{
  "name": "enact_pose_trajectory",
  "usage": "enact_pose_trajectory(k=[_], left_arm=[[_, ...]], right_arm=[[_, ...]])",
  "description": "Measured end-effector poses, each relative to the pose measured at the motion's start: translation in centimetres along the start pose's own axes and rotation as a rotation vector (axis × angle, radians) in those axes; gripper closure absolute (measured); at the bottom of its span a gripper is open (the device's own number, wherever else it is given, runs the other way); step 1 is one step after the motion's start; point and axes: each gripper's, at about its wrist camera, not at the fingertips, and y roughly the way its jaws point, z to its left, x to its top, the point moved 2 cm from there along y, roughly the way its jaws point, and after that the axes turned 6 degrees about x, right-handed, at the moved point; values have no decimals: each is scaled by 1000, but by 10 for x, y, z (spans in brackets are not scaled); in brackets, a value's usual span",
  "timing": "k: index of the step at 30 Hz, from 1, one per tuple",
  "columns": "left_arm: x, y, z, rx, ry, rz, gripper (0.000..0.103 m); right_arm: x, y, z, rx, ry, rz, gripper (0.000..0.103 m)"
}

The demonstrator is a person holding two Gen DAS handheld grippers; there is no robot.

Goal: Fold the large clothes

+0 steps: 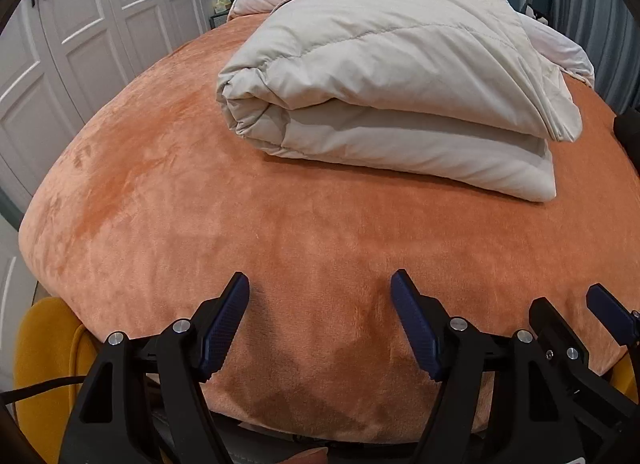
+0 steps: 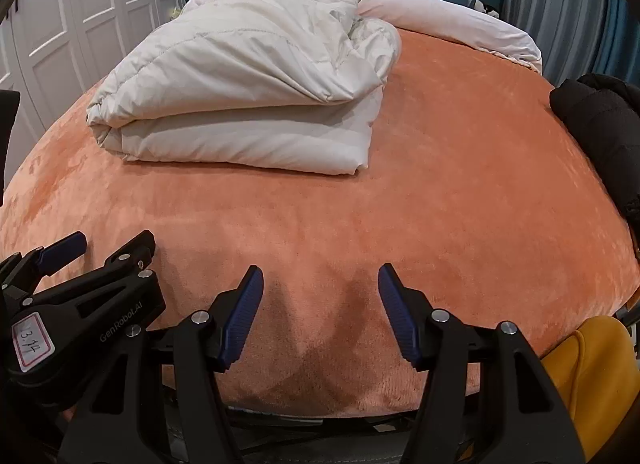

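Folded coat (image 1: 384, 104) lies mid-bed, both my grippers empty at the near edge.

I see the cream coat as a puffy, quilted, stitched bundle folded in thick layers, resting on the bed (image 1: 200, 204), whose cover is orange plush with a velvety nap. My left gripper (image 1: 320, 320) and right gripper (image 2: 320, 316) hover side by side, ribbed blue fingers (image 2: 244, 316) spread apart, holding nothing. A black garment (image 2: 596, 132) sits at the bed's right edge; white panelled wardrobe doors (image 1: 100, 4) line the left.

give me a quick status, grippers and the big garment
Left gripper open, empty, low over the orange bedspread. Right gripper open, empty. Cream padded garment lies folded ahead, untouched. Nothing between.
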Motion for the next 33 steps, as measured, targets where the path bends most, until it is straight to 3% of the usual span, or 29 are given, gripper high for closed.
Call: enact_pose_trajectory(k=[18,33], left_arm=[[-4,13,-8,22,27,-78,29],[12,-4,-7,11,10,-103,31]], right_arm=[[-8,21,-12,1,19,-26,39],[6,6,-19,20,55,-57,39]])
